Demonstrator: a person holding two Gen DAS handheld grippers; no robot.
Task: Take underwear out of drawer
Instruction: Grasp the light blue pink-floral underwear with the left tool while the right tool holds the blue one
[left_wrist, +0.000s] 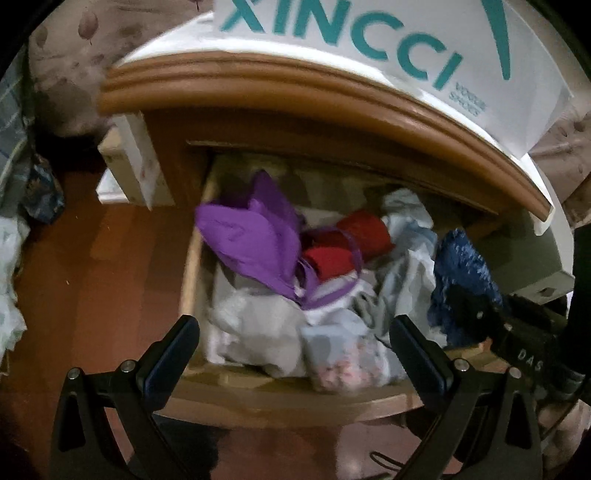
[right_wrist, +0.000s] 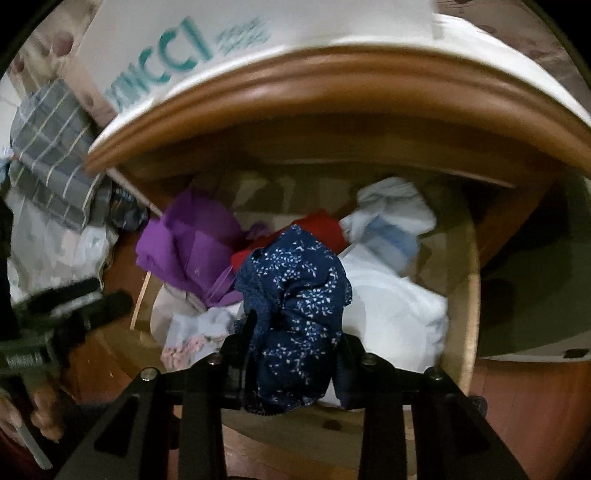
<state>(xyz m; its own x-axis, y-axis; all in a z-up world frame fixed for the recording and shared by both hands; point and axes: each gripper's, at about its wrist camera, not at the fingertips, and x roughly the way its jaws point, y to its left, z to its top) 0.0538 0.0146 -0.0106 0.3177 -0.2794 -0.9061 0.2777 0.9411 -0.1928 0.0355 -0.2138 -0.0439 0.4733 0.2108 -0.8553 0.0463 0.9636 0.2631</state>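
My right gripper (right_wrist: 295, 354) clamps navy flowered underwear (right_wrist: 295, 295) above the open drawer (right_wrist: 469, 295); my left gripper (left_wrist: 295, 350) hangs wide open, empty, over the drawer's front.

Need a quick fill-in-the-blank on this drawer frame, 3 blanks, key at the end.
1. The right gripper is shut on a navy garment with a ____ speckled print.
2. The left gripper hangs over the open drawer with its fingers ____.
3. At the drawer's left side lies a ____ cloth, next to a red cloth.

Missing words: white; open; purple
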